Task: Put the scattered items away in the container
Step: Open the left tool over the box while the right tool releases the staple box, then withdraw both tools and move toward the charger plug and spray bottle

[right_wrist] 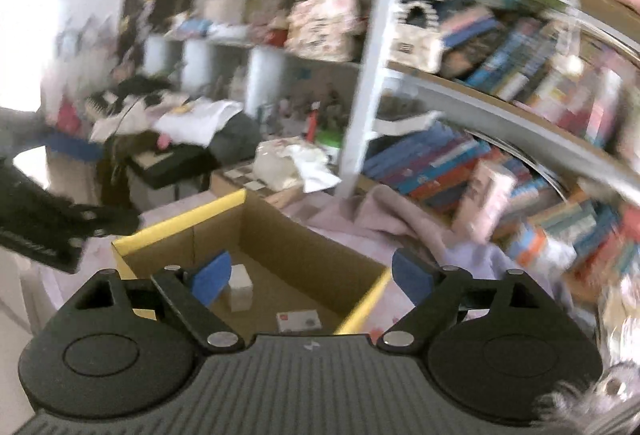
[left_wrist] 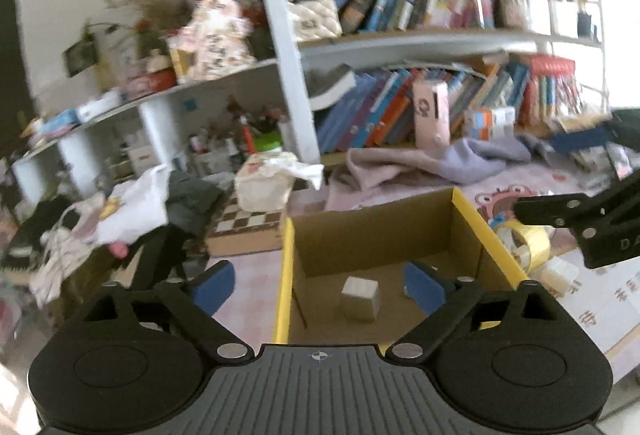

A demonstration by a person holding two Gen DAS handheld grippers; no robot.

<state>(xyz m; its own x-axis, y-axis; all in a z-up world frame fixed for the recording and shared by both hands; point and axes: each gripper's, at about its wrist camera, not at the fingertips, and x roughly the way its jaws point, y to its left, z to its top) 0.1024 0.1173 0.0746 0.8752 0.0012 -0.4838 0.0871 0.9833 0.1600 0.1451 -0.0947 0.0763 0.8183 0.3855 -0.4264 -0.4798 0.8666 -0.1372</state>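
Both wrist views were smeared by motion, the right one worse, so the books on the bookshelf (left_wrist: 420, 47) behind were unreadable. The left gripper (left_wrist: 320, 287) stood with jaws spread wide and nothing between them, above the open cardboard box (left_wrist: 286, 275) with yellow edges. A small pale cube (left_wrist: 360, 299) lay on the box floor below the jaws. The right gripper (right_wrist: 312, 275) was likewise wide open and empty, over the same box; a flat card (right_wrist: 299, 320) lay near the cube. A roll of yellow tape (left_wrist: 524, 243) sat outside on the pink surface (left_wrist: 248, 299).
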